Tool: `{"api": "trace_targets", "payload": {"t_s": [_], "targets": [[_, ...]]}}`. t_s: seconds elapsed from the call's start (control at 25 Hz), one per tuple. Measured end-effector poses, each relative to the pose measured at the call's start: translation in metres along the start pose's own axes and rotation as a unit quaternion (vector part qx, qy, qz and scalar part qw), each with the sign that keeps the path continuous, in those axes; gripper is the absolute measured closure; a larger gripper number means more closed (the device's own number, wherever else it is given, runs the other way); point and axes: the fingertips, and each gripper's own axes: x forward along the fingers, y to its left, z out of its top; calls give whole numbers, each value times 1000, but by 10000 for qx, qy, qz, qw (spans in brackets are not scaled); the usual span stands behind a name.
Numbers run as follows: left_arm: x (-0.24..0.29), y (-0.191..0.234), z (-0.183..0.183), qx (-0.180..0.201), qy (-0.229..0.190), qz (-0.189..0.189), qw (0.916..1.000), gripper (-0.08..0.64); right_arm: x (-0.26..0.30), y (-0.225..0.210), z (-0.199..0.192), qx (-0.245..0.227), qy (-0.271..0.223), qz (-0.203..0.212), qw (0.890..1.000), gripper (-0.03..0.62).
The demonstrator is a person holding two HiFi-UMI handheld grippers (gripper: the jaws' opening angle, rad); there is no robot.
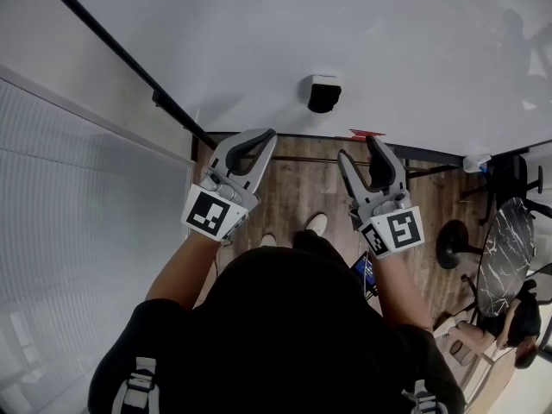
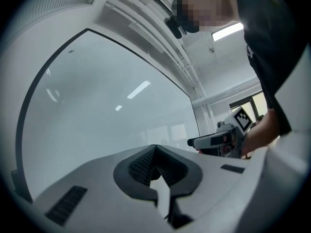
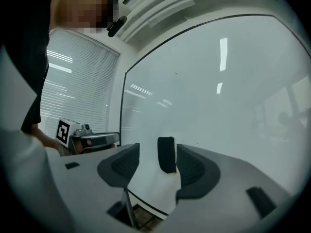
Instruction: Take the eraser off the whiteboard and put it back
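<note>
A black eraser point(image 1: 323, 93) with a white top sticks to the whiteboard point(image 1: 259, 33), a little above its lower edge. My right gripper point(image 1: 360, 151) is held below the eraser and apart from it, jaws open and empty. In the right gripper view the eraser point(image 3: 166, 154) shows ahead through the gap of the right gripper point(image 3: 154, 152), untouched by either pad. My left gripper point(image 1: 257, 138) is level with it at the left, fingertips together. In the left gripper view the left gripper point(image 2: 155, 148) has its ribbed pads meeting with nothing between them, facing bare board.
A red marker point(image 1: 366, 133) lies on the ledge along the board's lower edge. Window blinds point(image 1: 78, 214) fill the left. Below is wooden floor point(image 1: 302, 188). A dark marble table point(image 1: 504, 248) and a seated person point(image 1: 509, 326) are at the lower right.
</note>
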Motion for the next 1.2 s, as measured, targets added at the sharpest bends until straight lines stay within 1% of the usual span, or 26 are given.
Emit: {"api": "trace_targets", "payload": {"t_s": [0.24,0.36,0.52,0.68,0.84,1.2], "targets": [[-1,-19,-12,-177,137,-132,9997,555,-14,9,-1,-16,-82,219,9997,433],[-3,-27,-17,-235,99,-243,9994,555,-18,16,-1,-87,-132,269,9995,512],[-9,-34,-25,-341,203,-299,9988,555,-22,23,-8,20,-117,266,9996,547],[-15,-39,-31,-387,311,-310,9983,555,-24,30,-18,71,-64,294,9995,568],[-16,-44,-37,-313,388,-346,9982,555,-24,35,-25,108,-7,340,9994,578],[-17,-51,-39,-366,414,-407,9976,555,-27,40,-29,120,60,400,9991,589]]}}
